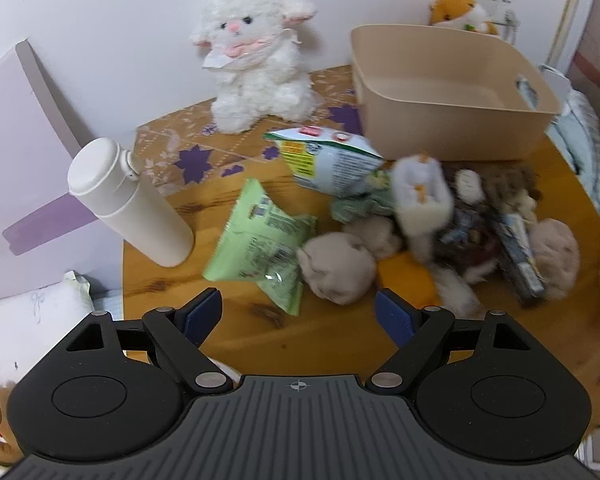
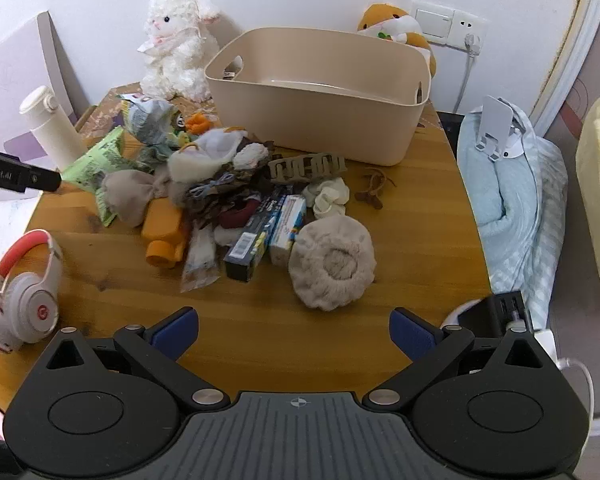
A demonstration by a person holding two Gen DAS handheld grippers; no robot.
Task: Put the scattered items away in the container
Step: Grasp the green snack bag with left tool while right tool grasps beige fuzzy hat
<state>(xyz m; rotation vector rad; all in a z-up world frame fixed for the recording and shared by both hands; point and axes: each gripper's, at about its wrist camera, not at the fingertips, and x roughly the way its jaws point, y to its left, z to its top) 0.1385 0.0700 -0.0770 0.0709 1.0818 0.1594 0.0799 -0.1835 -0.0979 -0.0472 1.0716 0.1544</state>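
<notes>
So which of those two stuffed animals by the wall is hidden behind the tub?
The orange hamster plush, peeking over the beige tub; the white lamb sits in full view.

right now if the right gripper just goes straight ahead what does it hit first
Most likely the round beige fuzzy hat, which lies just beyond the open right gripper; the beige bin sits farther back. Depth is uncertain.

Beige container; white lamb; green packet.

Even indoor light; left view blurred; fisheye-bent edges.
</notes>
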